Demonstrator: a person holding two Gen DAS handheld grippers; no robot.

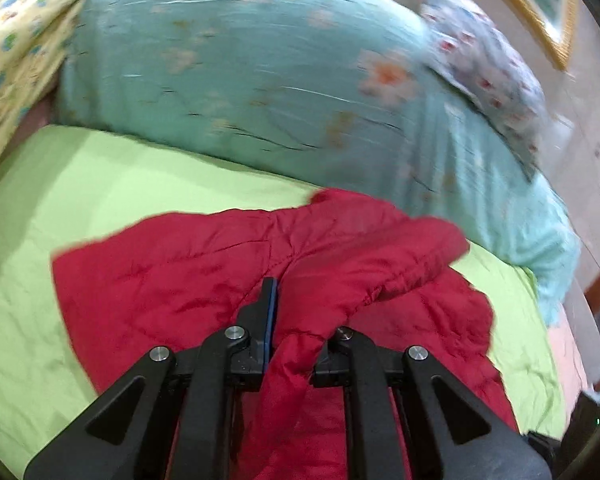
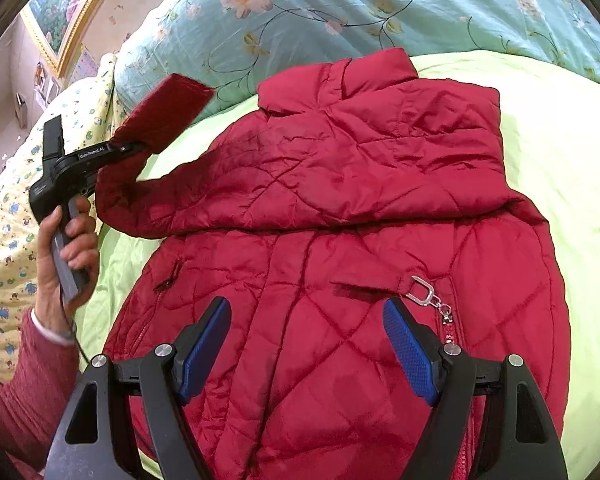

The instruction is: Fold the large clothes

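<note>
Your jacket [image 2: 332,216] lies front-up on the green sheet [image 2: 560,128], filling the centre of the right wrist view, collar toward the top of the frame and the zip pull [image 2: 428,294] at lower right. One side looks already folded in: a quilted panel lies across the chest, its edge running left to right through the middle of the frame. The other sleeve [image 2: 156,120] is off the bed at upper left, cuff raised, so I'd judge the fold about a third done. That sleeve has yet to be laid across the body, and the hem is not yet brought up to the collar.

Your left gripper [image 2: 130,146] is clamped on the sleeve just below the cuff. In its own view, red fabric bunches between the jaws at bottom centre, and one blue pad [image 1: 269,320] shows beside it. Your left hand [image 2: 66,248] grips the handle at the left edge, wrist bent so the tool points in toward the jacket, sleeve hanging in a curve back to the shoulder.

Your right gripper [image 2: 308,344] hovers low over the jacket's lower half at the bottom of the frame, jaws spread wide with nothing between them. Whether its tips touch the fabric, I can't tell.

Behind the collar, the floral duvet [image 2: 340,8] fills the top of the frame, and a yellow print blanket [image 2: 12,208] runs down the left edge.
</note>
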